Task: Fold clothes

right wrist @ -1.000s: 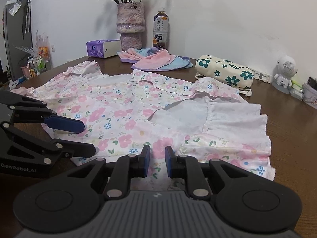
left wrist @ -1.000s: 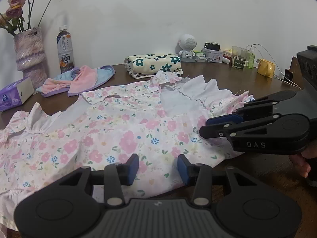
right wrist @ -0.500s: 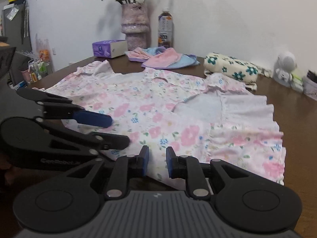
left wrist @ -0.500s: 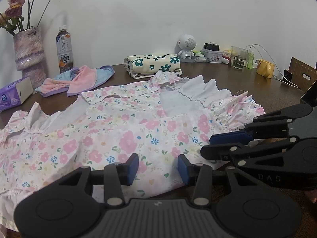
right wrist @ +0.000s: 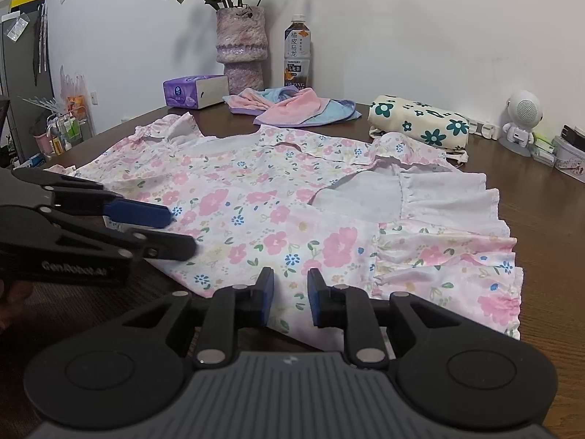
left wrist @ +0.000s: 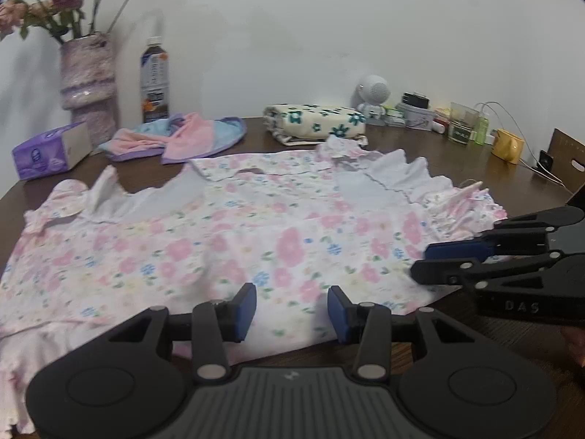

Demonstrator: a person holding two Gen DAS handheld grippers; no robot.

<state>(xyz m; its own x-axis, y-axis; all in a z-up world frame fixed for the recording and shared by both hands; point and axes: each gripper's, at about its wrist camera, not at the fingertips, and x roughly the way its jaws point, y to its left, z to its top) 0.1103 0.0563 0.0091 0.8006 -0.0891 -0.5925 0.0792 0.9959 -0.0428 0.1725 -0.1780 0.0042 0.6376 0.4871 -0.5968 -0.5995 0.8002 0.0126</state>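
While both your grippers hover at the near hem, the floral dress (left wrist: 226, 234) lies spread flat on the brown table (left wrist: 486, 175), neck toward the wall, nothing gripped.

Left to right, left wrist view: tissue box (left wrist: 47, 150) at far left, vase (left wrist: 89, 84) with flowers behind it, tea bottle (left wrist: 154, 80) next. Pink-and-blue cloth pile (left wrist: 179, 139) sits just beyond the dress's collar edge. Folded cream cloth with green flowers (left wrist: 314, 124) is near the right shoulder ruffle. Small white robot figure (left wrist: 373, 98) and desk clutter follow, then a yellow mug (left wrist: 506, 144) well to the right.

Your left gripper (left wrist: 291, 307): jaws moderately wide, empty, over the hem at mid-skirt. Your right gripper (left wrist: 420, 263) comes in from the right, turned sideways, jaws at a narrow gap, tips over the dress's right hem corner; contact with fabric unclear.

Right wrist view confirms: right gripper jaws narrow but parted, cloth visible between the pads (right wrist: 267, 292), nothing clamped. Left gripper there is sideways at left, jaws apart.
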